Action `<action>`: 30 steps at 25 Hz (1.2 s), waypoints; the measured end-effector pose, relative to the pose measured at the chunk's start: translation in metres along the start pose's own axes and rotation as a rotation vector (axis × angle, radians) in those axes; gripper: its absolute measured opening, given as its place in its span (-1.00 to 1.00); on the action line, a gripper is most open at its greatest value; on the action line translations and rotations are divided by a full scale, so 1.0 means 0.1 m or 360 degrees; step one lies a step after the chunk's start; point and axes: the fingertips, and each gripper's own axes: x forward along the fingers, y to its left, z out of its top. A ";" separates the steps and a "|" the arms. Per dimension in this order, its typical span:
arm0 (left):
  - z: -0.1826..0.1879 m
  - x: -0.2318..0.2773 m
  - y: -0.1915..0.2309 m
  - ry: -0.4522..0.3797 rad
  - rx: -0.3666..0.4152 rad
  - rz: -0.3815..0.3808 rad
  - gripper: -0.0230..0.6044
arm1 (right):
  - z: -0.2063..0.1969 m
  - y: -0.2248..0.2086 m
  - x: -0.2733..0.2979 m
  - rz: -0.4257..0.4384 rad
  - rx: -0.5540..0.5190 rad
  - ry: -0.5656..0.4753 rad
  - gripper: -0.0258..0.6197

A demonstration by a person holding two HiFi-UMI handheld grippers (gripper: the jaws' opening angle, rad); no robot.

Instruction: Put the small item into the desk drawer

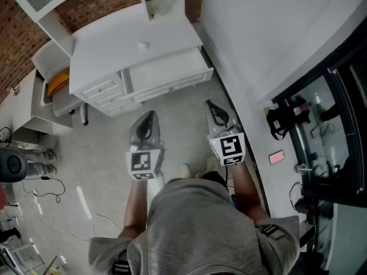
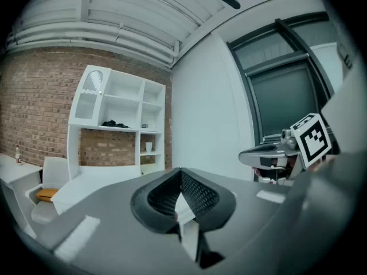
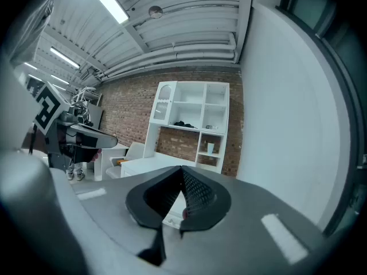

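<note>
1. Nearest, in front of the white wooden desk (image 1: 109, 47), the left gripper (image 1: 150, 114) and the right gripper (image 1: 211, 103) are side by side above the pale speckled floor (image 1: 109, 148). Both point toward the desk, each with its jaws closed tip to tip and empty.
2. The desk's wide white drawer (image 1: 166, 74) stands pulled out toward the grippers at the desk's right part. Only bare floor separates it from them.
3. The small whitish item (image 1: 143, 46) rests on the desk top just behind the drawer. It is too small to tell its long axis or heading.
4. Left of the desk stands a white chair with an orange cushion (image 1: 57, 82). Behind the desk, white open shelving (image 3: 192, 119) backs onto a red brick wall (image 1: 97, 4).
</note>
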 end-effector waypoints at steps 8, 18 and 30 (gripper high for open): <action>0.04 -0.04 0.20 -0.0014 0.0034 0.0039 -0.89 | 0.09 0.14 0.15 0.0013 -0.0015 -0.0020 -0.92; 0.05 0.19 0.55 -0.0035 -0.0002 0.0125 -0.89 | 0.22 0.26 0.65 0.0129 -0.0022 -0.0043 -0.91; -0.09 1.12 1.24 0.0032 -0.0026 0.0398 -0.89 | 0.03 -0.01 2.09 0.0412 -0.0022 0.0006 -0.91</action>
